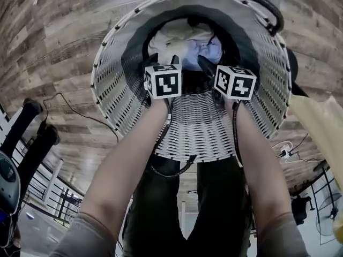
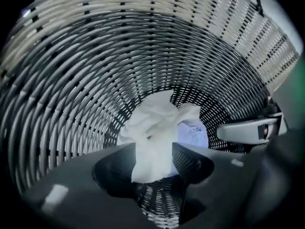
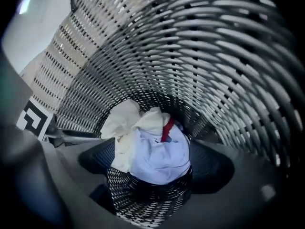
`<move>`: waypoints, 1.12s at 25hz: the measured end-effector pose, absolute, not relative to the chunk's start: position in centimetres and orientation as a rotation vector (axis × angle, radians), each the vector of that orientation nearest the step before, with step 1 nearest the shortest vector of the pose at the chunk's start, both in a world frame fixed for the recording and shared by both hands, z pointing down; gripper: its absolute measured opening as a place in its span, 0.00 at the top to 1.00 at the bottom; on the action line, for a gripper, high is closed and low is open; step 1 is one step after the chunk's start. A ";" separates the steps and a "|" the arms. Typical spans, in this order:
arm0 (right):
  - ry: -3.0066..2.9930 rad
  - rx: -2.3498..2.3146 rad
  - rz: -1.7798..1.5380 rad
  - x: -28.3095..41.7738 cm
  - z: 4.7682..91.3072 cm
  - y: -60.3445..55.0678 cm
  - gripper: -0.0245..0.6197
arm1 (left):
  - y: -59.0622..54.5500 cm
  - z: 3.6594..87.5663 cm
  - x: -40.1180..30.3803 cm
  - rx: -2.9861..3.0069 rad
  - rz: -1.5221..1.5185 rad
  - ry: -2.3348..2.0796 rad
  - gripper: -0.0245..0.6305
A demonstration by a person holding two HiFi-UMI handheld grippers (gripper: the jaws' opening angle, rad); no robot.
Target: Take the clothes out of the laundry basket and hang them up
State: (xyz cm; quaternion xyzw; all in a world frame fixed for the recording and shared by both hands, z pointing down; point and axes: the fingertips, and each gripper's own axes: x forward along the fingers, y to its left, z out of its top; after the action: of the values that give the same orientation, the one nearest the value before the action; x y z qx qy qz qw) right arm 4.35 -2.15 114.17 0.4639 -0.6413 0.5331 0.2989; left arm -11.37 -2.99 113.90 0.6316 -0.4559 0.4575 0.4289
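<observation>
Wood-plank flooring (image 1: pixel 48 42) lies all around the tall white woven laundry basket (image 1: pixel 115 90) that stands between my feet, with its black handle (image 1: pixel 257 4) at the far rim. I have both arms reaching down inside it. At the very bottom the clothes lie in a loose heap: a cream garment (image 1: pixel 174 36) bunched on the left, touching and partly over a pale blue garment (image 1: pixel 202 52) on the right, which shows a short red strip (image 3: pixel 167 128) near its top edge. My left gripper (image 2: pixel 151 151) has its jaws well apart with nothing in them. The cream cloth is framed in the gap, but I judge that it is lower down and the pads are not on it. My right gripper (image 3: pixel 151 147) is spread as wide as it goes and is also empty, lined up over the blue piece. Both garments look light, limp and crumpled, so I expect them to sag, stretch out and drag on each other when lifted, not come up as tidy bundles. I would pinch a raised fold or ridge of fabric, deep enough that thin cloth does not slip from the pads. A collar or shoulder seam would be best if I can find one, as that suits hanging later. The open weave of the wall could snag a trailing sleeve, so a straight pull up the middle seems wise.
</observation>
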 end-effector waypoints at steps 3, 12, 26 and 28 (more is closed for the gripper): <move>-1.687 1.251 1.423 4.2 116.3 -2.6 0.19 | -3.5 115.7 -12.3 1.524 1.102 -1.230 0.61; -1.592 1.206 1.388 5.0 122.5 -3.2 0.17 | -3.6 120.7 -12.8 1.444 1.066 -1.211 0.66; -1.631 1.043 1.526 2.1 118.5 -1.0 0.89 | -3.1 117.0 -11.3 1.546 1.116 -1.105 0.95; -1.632 1.058 1.522 2.0 116.7 -0.7 0.89 | -3.1 115.2 -11.3 1.546 1.101 -1.114 0.95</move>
State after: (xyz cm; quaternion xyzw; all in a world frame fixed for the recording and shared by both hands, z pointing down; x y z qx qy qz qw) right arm 2.01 -0.74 116.66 0.4044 -0.6237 0.5820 0.3296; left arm -11.29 -3.11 115.17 0.6264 -0.4511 0.4458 0.4533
